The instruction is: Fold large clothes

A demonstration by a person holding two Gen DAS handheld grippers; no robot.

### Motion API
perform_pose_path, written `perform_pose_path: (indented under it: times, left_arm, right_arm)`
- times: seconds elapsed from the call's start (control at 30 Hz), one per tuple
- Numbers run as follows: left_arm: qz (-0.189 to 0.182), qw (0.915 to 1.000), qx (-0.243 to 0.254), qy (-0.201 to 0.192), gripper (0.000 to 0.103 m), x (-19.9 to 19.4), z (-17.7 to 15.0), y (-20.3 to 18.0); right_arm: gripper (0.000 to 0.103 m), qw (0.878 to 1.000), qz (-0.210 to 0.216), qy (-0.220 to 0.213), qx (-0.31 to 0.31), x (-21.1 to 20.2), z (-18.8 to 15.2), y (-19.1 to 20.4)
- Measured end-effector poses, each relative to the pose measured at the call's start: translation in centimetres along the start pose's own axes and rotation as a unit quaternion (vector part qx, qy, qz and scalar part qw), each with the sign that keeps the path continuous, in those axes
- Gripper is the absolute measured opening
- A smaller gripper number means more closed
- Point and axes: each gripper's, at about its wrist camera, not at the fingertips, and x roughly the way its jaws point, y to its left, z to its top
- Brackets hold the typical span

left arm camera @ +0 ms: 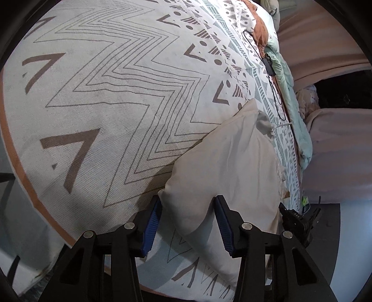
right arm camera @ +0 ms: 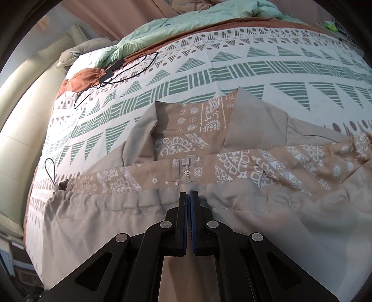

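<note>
The garment is a beige jacket [right arm camera: 111,223] with a paisley lining [right arm camera: 190,130], spread on a patterned bedspread [right arm camera: 232,69]. Its zipper end [right arm camera: 186,169] lies just beyond my right gripper [right arm camera: 188,194]. That gripper is shut, its tips sunk into a small pucker of the beige cloth. In the left wrist view a puffy beige part of the jacket [left arm camera: 227,162] runs down between the fingers of my left gripper [left arm camera: 187,202]. Its jaws stand apart around that fold. The right pad [left arm camera: 223,225] touches the cloth, while bedspread [left arm camera: 93,93] shows between the cloth and the left pad.
A black cable with a small box [left arm camera: 268,64] lies near the bed's far side, next to a mint quilt [right arm camera: 209,16]. A drawstring loop [right arm camera: 50,167] hangs off the jacket hem. A black device [left arm camera: 295,220] sits past the bed edge, above grey floor [left arm camera: 348,232]. A cream padded headboard [right arm camera: 18,116] borders the bed.
</note>
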Motion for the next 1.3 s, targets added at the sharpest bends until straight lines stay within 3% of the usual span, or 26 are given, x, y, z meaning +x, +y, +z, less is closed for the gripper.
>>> perform_pose_path:
  times: [0.37,0.4,0.5,0.63,0.7,1.03,1.3]
  left_arm:
    - [-0.051,0.9981,-0.031,-0.017,0.047,2.3,0.9,-0.6]
    - [-0.053,0.9981,-0.026,-0.02,0.035,2.4,0.9,-0.8]
    - [-0.069,0.9969,-0.036,-0.016,0.018,2.7,0.8,-0.5]
    - [-0.091,0.9953,-0.026,-0.023,0.011,2.0,0.6,-0.9]
    - [-0.102,0.9942,-0.023,-0.025,0.009,1.5,0.6,-1.3]
    - [-0.153,0.9878,0.001,-0.032,0.007,-0.7,0.5,-3.5]
    - [-0.17,0.9851,-0.001,-0.029,0.007,-1.1,0.2,-4.0]
  right_arm:
    - [0.003,0.999,0.034,0.008,0.02,1.1,0.6,-1.3]
    - [0.003,0.999,0.038,0.009,0.02,0.8,0.7,-1.3]
    - [0.008,0.999,0.049,0.005,0.023,-0.7,0.5,-1.2]
    - [0.037,0.998,0.064,-0.005,0.026,-4.2,-1.0,-1.6]
    - [0.038,0.998,0.066,-0.016,0.019,-6.3,-1.7,-1.7]
    - [0.038,0.995,0.094,-0.034,0.013,-13.5,-9.4,-2.4]
    - [0.038,0.995,0.095,0.004,-0.022,-15.7,-17.4,-0.5]
